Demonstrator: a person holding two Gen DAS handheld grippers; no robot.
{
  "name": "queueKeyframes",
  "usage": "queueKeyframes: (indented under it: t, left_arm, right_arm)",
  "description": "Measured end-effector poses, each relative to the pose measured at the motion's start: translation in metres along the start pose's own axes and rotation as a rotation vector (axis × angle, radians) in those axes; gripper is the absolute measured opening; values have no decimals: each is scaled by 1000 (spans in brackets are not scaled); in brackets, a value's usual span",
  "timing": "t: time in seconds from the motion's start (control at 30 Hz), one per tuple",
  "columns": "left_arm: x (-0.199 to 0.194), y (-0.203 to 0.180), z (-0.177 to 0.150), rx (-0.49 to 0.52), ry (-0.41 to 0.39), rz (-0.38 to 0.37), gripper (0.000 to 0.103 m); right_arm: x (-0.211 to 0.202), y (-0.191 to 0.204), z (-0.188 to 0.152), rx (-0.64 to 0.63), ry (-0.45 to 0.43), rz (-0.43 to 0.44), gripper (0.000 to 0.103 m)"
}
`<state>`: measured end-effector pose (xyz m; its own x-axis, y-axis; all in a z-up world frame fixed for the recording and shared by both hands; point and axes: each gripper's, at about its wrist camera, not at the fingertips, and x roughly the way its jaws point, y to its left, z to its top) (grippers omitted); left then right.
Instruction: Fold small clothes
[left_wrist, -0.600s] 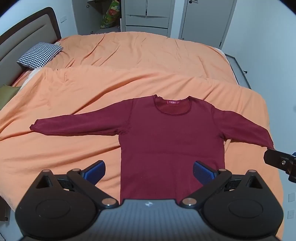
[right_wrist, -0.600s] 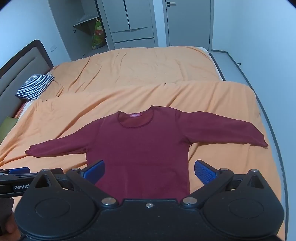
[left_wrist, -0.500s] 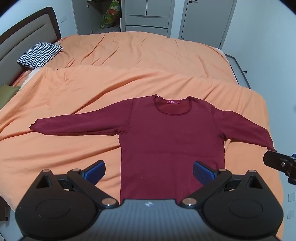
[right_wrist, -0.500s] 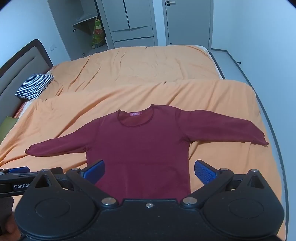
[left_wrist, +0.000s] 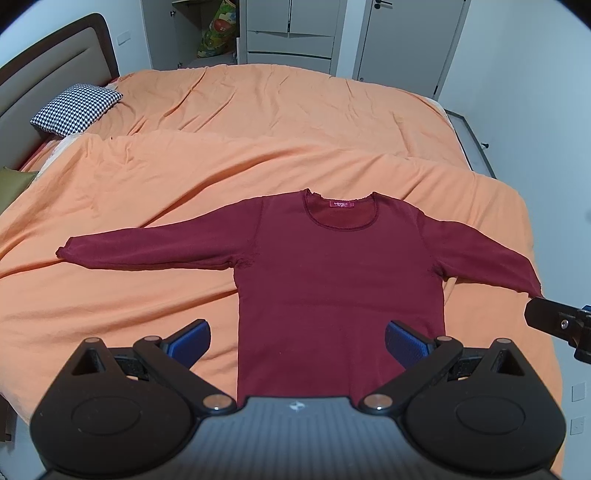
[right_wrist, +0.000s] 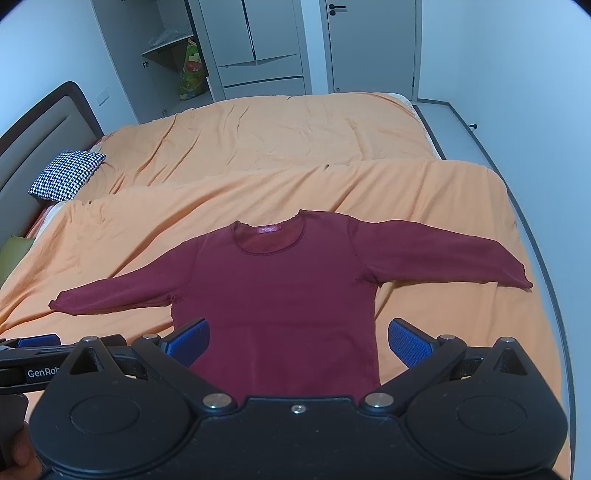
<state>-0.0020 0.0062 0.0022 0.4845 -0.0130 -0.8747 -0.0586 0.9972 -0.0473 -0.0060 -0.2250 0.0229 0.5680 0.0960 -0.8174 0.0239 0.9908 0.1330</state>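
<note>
Writing is scarce: "GenRob", cut off by the frame's own hardware, reads in white on the black body of the left gripper (right_wrist: 110, 343) at 9 o'clock of the right wrist view, and a pink neck label (left_wrist: 341, 204) at 12 o'clock of the maroon long-sleeved top (left_wrist: 332, 280) carries print too small to read. That top lies flat, front up, both sleeves spread toward 9 and 3 o'clock, on the orange duvet (left_wrist: 221, 155), with a houndstooth pillow (left_wrist: 75, 109) at 10 o'clock by the headboard. Left gripper (left_wrist: 297, 341) and right gripper (right_wrist: 298, 341) both hang released, blue pads spread wide above the hem, gripping nothing.
</note>
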Motion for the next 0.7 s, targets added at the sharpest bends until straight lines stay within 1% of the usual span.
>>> queueKeyframes:
  t: [0.33,0.53,0.6,0.63,0.7]
  left_arm:
    - [3,5,2,-4,11,-10,103]
    - [12,12,7,15,23,-11,103]
    - [15,15,8,17,28,-23,103]
    - [17,15,10,13,43,-37,103]
    - [21,18,13,23,36,-43,103]
  right_arm:
    - [0,4,0,-5,-3,-13,102]
    - [2,11,1,1,3,-35,103]
    - [3,13,1,6,7,-43,102]
    - [4,15,1,8,9,-48,102]
    - [6,18,1,14,14,-59,102]
